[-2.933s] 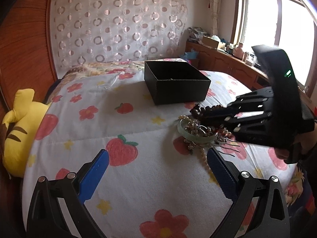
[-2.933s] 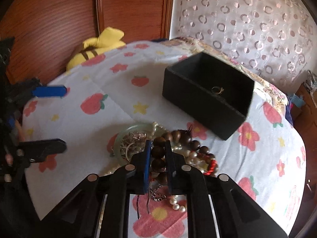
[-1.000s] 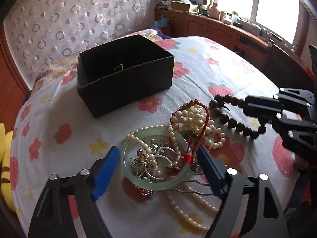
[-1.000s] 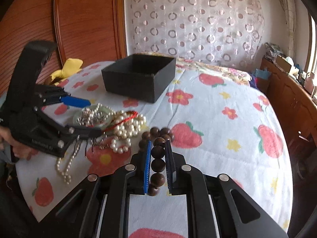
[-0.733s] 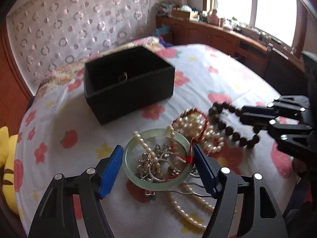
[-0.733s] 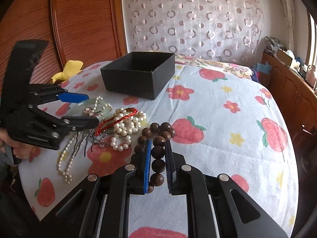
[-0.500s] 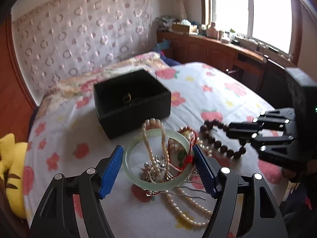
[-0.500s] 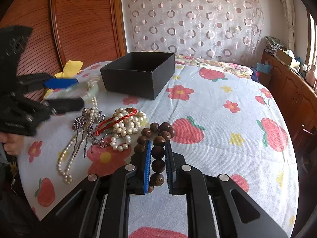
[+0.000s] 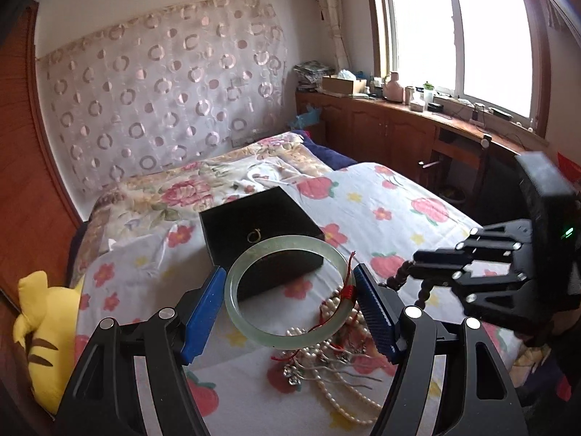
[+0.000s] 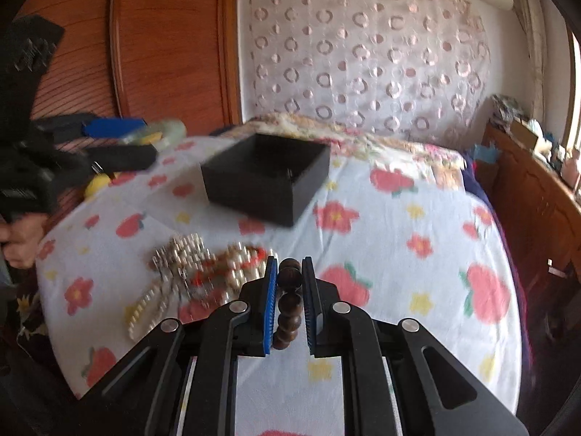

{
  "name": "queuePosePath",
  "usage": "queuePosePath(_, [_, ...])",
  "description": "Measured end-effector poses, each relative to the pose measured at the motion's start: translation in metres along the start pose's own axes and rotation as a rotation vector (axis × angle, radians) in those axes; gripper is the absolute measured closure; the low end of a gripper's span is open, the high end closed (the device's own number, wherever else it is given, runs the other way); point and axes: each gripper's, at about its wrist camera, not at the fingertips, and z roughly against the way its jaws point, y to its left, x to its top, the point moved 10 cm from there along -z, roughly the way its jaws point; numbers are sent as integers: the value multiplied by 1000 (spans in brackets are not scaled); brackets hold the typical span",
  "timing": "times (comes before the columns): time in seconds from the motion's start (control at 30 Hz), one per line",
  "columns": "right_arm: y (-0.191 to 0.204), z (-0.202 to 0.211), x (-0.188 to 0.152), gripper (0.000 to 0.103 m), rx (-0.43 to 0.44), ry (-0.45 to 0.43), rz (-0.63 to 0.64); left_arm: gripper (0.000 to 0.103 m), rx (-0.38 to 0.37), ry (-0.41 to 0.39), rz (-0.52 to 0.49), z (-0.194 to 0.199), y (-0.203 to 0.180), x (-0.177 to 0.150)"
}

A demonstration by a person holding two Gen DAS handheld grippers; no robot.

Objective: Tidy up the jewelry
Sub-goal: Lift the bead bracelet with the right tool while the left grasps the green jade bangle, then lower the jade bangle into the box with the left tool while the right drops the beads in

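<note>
At the left edge of the bed (image 9: 399, 196), a yellow plush toy (image 9: 40, 330) lies against the wooden headboard. The left gripper (image 9: 290, 301) is held above the bedspread, tilted downward toward the black box (image 9: 261, 232); its jaws are spread wide and grasp a pale green bangle (image 9: 287, 290) by its outer rim, lifted clear of the bed. A red cord (image 9: 348, 287) trails from the bangle down to the heap of pearl strands (image 9: 341, 374) and silver pieces lying on the bed near its front edge. The box sits open toward the middle of the bed, a small ring (image 9: 254, 235) on its floor. To the right, the right gripper (image 10: 288, 283) also tilts downward, its jaws clenched on a string of dark wooden beads (image 10: 288, 301), which hangs below the jaws, off the bedspread. A person's hand (image 10: 21, 236) grips the left tool's handle.
</note>
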Motion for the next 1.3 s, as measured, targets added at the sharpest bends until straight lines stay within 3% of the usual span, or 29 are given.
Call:
queuePosePath(0.53, [-4, 14, 103, 88, -10, -128, 81, 34, 46, 37, 112, -52, 48, 16])
queuePosePath(1.13, [-8, -38, 146, 88, -26, -83, 112, 34, 32, 117, 177, -109, 60, 2])
queuePosePath(1.2, [-7, -44, 150, 88, -25, -77, 115, 25, 37, 103, 184, -105, 62, 0])
queuePosePath(1.3, [-7, -54, 151, 88, -22, -69, 116, 23, 41, 87, 200, -98, 68, 1])
